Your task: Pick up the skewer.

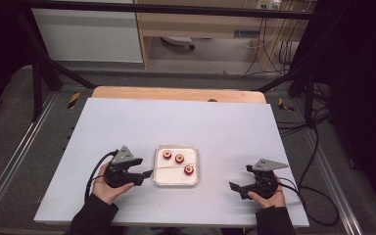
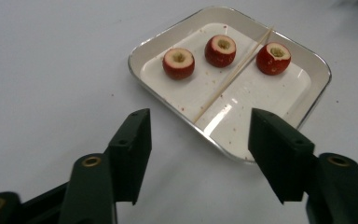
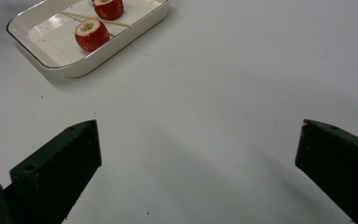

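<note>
three cored red fruits (image 2: 178, 63), one skewer (image 2: 233, 70), one white tray (image 2: 307, 93)

Two black tongs, left (image 1: 147, 173) and right (image 1: 234, 187): grey triangular top plates, brass-ringed screw holes, black trailing cables; dark sleeves.

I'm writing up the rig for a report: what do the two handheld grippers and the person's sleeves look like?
Both the left gripper and the right gripper are black, each topped by a grey three-cornered plate and trailing a black cable. Their fingers are blocky, matt black wedges with small screw holes; brass-coloured bushings sit in the arms behind them. The person wears dark, long sleeves.
</note>
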Demonstrator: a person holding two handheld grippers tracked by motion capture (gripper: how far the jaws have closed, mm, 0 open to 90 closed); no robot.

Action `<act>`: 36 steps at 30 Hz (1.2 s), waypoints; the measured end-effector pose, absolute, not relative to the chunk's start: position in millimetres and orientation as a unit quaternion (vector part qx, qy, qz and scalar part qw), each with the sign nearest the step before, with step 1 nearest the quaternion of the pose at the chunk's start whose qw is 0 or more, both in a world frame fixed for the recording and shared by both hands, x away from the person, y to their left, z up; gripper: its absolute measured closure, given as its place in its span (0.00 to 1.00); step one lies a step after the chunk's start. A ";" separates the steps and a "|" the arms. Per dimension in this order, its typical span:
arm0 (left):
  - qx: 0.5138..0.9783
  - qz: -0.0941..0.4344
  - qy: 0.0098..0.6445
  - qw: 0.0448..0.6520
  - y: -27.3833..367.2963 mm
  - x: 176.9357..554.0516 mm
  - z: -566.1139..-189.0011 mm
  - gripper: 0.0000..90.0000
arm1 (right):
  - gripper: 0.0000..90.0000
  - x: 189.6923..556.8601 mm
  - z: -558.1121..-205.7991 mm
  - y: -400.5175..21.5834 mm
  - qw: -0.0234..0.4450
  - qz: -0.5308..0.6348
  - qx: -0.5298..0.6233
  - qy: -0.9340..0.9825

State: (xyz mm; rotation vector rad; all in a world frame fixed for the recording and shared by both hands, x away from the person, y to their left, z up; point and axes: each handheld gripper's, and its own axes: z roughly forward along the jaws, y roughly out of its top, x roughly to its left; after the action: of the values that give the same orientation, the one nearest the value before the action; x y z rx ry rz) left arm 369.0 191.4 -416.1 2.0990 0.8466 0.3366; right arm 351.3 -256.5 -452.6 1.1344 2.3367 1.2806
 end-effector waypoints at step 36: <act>0.855 0.117 0.345 0.369 146.9 397.2 -445.1 1.00 | 0.01 351.2 -452.8 -256.8 0.123 0.437 0.386 0.803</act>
State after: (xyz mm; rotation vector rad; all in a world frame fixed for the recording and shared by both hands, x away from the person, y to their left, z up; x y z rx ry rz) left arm 397.2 146.9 -445.1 2.1951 0.8869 0.3010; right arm 351.2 -256.8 -452.8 1.1261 2.3425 1.2742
